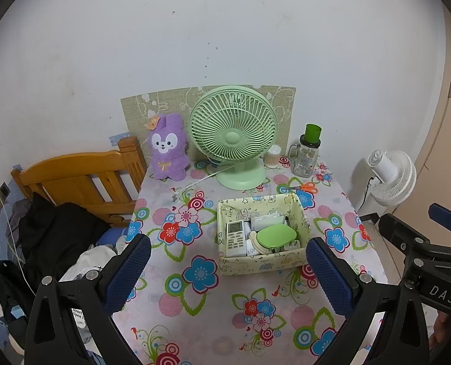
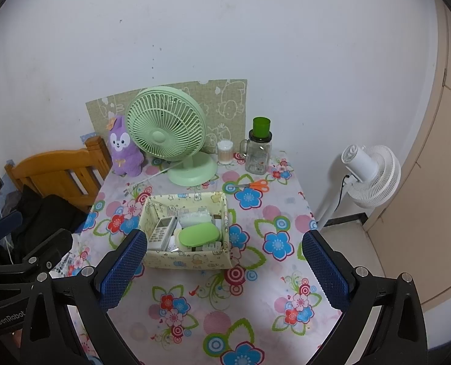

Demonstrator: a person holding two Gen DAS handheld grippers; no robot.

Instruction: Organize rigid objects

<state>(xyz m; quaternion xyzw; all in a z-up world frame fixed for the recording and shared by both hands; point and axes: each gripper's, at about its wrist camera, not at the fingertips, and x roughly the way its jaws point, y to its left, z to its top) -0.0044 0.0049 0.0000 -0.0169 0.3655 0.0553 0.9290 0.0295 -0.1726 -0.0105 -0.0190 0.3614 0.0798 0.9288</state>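
Note:
A pale yellow patterned box [image 1: 257, 266] [image 2: 183, 258] sits mid-table. Inside it lie a white remote [image 1: 236, 238] [image 2: 162, 232], a green oval case [image 1: 275, 236] [image 2: 198, 235] and several white packets. Orange-handled scissors [image 1: 304, 187] [image 2: 256, 185] lie on the cloth behind the box. My left gripper [image 1: 228, 273] hangs open above the near table, short of the box, holding nothing. My right gripper [image 2: 225, 269] is likewise open and empty, its left finger [image 2: 123, 270] in front of the box's near left corner. Each gripper shows at the edge of the other's view.
A green desk fan [image 1: 233, 133] [image 2: 167, 130], purple plush rabbit [image 1: 167, 149] [image 2: 123, 149], cotton swab jar [image 2: 225, 151] and green-lidded glass jar [image 1: 306, 155] [image 2: 259, 149] line the back. A wooden bed frame [image 1: 82, 179] with dark clothes is left. A white floor fan [image 2: 368, 176] stands right.

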